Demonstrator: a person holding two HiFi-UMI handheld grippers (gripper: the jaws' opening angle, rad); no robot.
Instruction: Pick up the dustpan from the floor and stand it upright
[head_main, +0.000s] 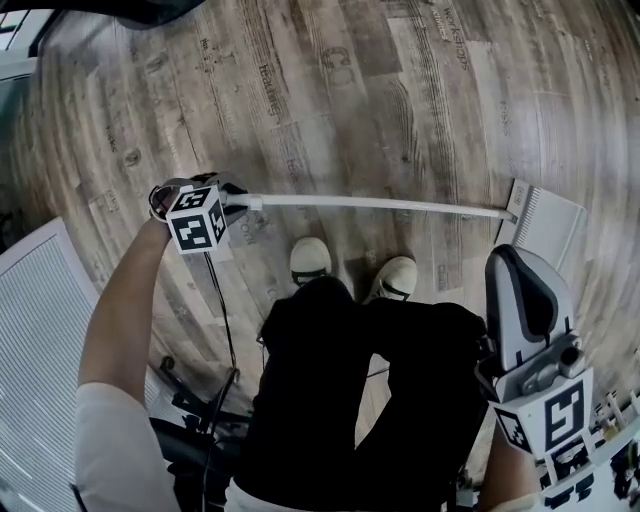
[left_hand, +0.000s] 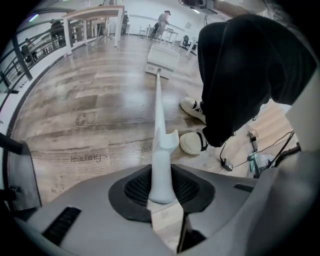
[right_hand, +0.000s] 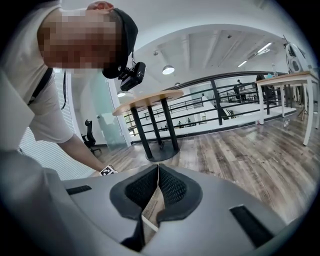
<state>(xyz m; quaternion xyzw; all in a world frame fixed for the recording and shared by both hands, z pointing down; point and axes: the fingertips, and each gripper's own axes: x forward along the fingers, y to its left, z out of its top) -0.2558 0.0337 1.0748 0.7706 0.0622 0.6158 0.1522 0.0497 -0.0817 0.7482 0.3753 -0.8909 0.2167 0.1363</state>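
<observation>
Right gripper (right_hand: 158, 172): jaws together, empty, well apart from the left gripper (left_hand: 162, 192). Left gripper: clamped on the tip of the dustpan handle (left_hand: 159, 115). Handle axis runs near-level from the left gripper to the dustpan head (left_hand: 162, 60), the far end, low at the wood floor (left_hand: 90, 90).

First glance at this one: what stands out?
A long white handle crosses the view over the wooden floor, one end clamped in the left gripper at centre left, the dustpan head at far right. The right gripper sits at lower right, jaws together and empty, and the person's white shoes stand just below the handle.
</observation>
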